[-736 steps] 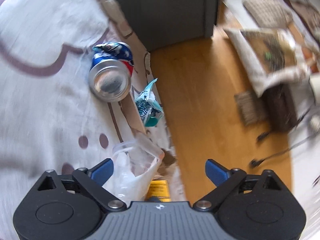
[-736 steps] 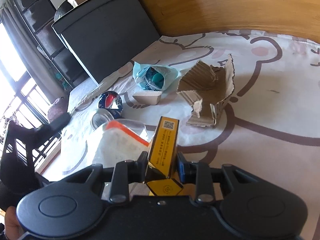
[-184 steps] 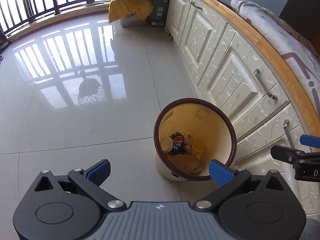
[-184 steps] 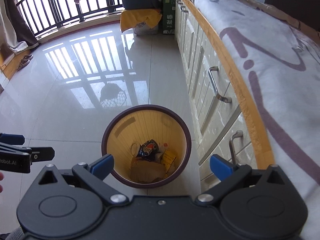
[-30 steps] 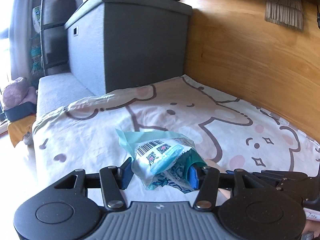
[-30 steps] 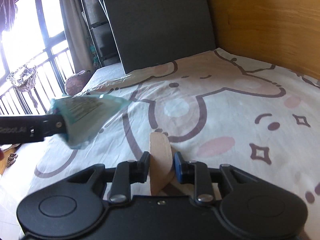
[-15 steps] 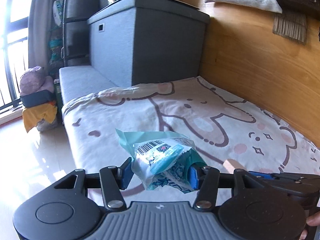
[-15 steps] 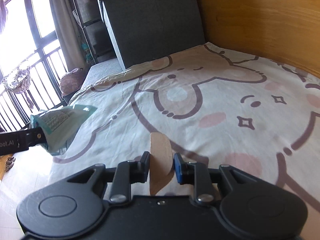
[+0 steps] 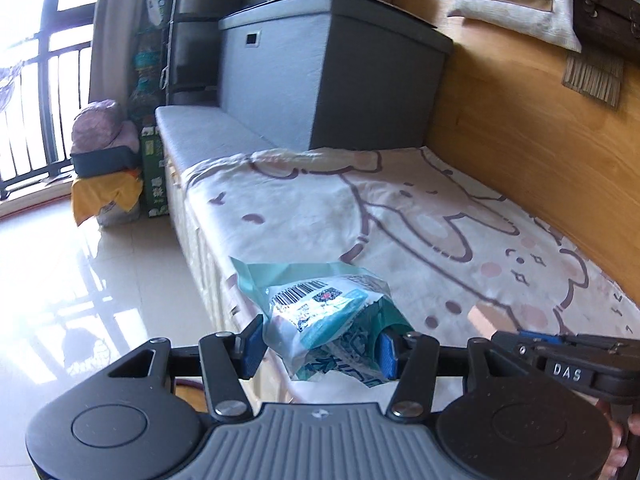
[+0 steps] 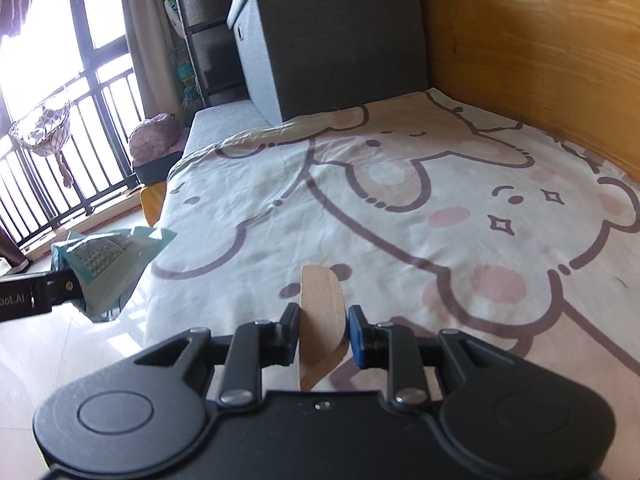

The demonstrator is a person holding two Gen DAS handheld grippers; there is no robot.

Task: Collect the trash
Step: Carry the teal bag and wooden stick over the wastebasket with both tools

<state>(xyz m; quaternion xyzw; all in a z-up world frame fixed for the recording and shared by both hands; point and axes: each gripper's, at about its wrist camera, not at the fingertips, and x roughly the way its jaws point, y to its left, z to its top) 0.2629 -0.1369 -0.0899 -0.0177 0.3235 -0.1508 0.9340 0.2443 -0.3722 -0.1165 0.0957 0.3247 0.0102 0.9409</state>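
Observation:
My left gripper (image 9: pixel 320 350) is shut on a crumpled teal and white snack wrapper (image 9: pixel 326 320) with a barcode, held in the air over the bed's edge. The wrapper also shows at the left of the right wrist view (image 10: pixel 108 268). My right gripper (image 10: pixel 323 336) is shut on a small piece of brown cardboard (image 10: pixel 320 316), held above the bedsheet. The right gripper also shows at the lower right of the left wrist view (image 9: pixel 560 364). A dark curved rim peeks out low behind the left gripper; I cannot tell what it is.
A bed with a white cartoon-print sheet (image 9: pixel 400 216) fills the right side, against a wooden wall (image 9: pixel 520 128). A grey storage box (image 9: pixel 332 68) stands at its far end. Shiny tiled floor (image 9: pixel 80 280) lies to the left, with bags (image 9: pixel 106 176) by the balcony railing.
Both grippers have pulled back from the bed towards the floor side, each still holding its piece of trash. More of the floor and balcony shows now.

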